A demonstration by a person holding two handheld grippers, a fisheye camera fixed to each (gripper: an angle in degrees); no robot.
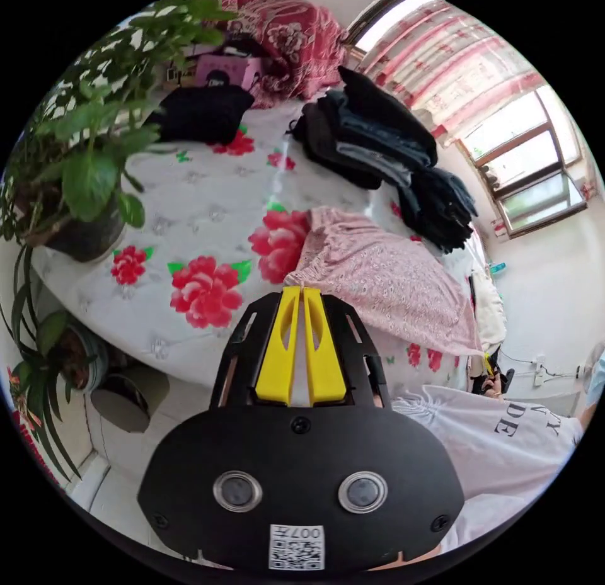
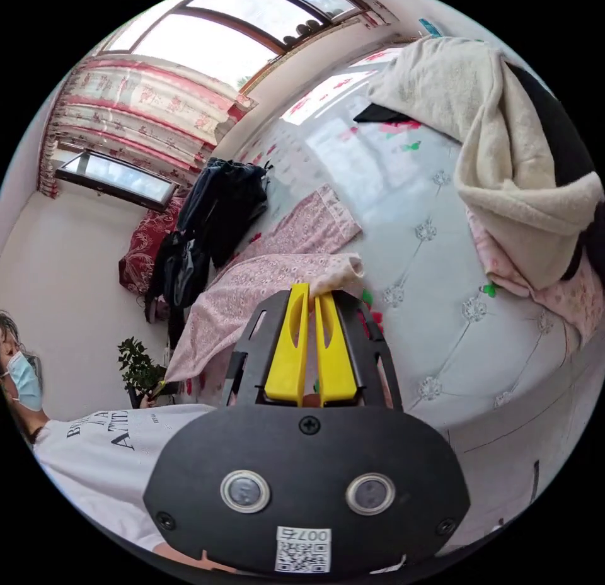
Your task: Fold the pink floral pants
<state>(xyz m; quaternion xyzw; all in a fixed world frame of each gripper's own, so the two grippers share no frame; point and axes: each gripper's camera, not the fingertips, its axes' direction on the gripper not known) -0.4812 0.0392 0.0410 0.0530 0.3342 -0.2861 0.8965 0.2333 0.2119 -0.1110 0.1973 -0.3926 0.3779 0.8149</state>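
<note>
The pink floral pants [image 1: 378, 276] lie across a white bed cover with red flowers [image 1: 201, 207]. In the left gripper view my left gripper [image 1: 302, 289] has its yellow jaws pressed together on the near corner of the pants at the waistband end. In the right gripper view the pants [image 2: 265, 283] stretch away from my right gripper [image 2: 312, 290], whose yellow jaws pinch the lifted hem end of a leg. The other leg [image 2: 309, 223] lies flat on the bed beyond it.
A pile of dark clothes [image 1: 384, 150] sits behind the pants. A potted plant [image 1: 82, 169] stands at the bed's corner, with more pots [image 1: 69, 352] below. A cream towel over pink clothes [image 2: 510, 157] lies to my right. A person in a white shirt [image 1: 498, 421] stands by the bed.
</note>
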